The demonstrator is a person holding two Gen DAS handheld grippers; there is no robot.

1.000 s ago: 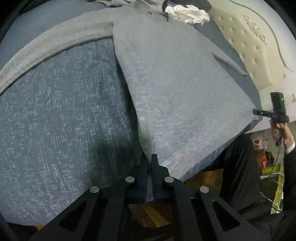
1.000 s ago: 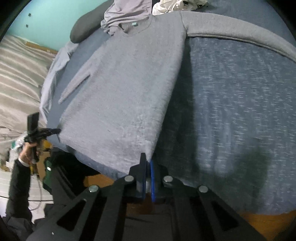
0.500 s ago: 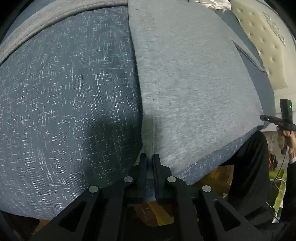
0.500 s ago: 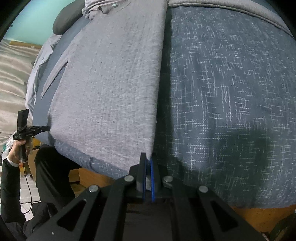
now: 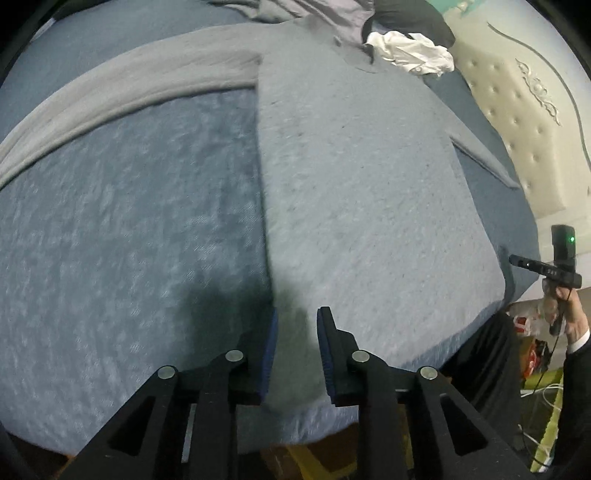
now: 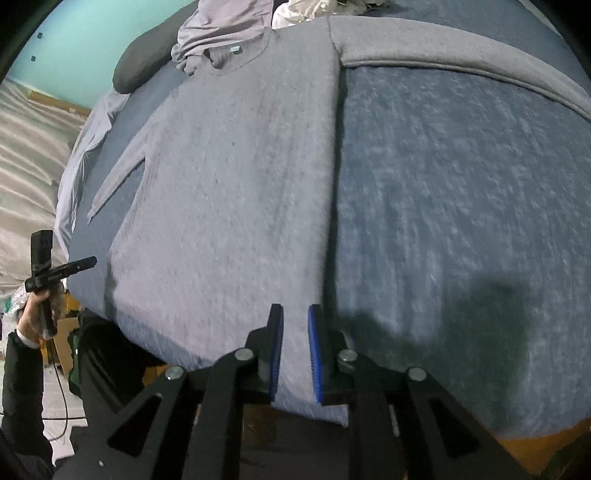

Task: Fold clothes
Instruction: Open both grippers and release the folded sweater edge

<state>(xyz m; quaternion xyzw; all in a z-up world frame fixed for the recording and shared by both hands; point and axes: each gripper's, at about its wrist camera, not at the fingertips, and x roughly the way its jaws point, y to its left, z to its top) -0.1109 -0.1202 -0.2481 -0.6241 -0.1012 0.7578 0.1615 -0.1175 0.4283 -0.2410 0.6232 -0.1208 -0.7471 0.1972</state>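
Note:
A grey long-sleeved sweater point(image 5: 354, 192) lies flat on the blue bed, its body running away from me and one sleeve point(image 5: 122, 92) stretched out to the left. In the right wrist view the same sweater point(image 6: 236, 192) has its other sleeve point(image 6: 461, 55) reaching right. My left gripper point(image 5: 296, 317) is open, its blue pads standing either side of the sweater's bottom left hem corner. At the bottom right hem corner my right gripper point(image 6: 295, 312) is open too. The hem lies between each pair of fingers, unclamped.
The blue speckled bedspread point(image 5: 122, 236) covers the bed. A white crumpled garment point(image 5: 410, 51), a dark pillow point(image 6: 144, 62) and a lilac garment point(image 6: 218, 29) lie past the collar. A tufted headboard point(image 5: 517, 122) stands at right. The person's dark trousers point(image 6: 107, 354) are at the bed's near edge.
Both grippers were shut on the sweater's hem corners; now both are open and the hem lies released on the bed. The views pulled back and tilted up.

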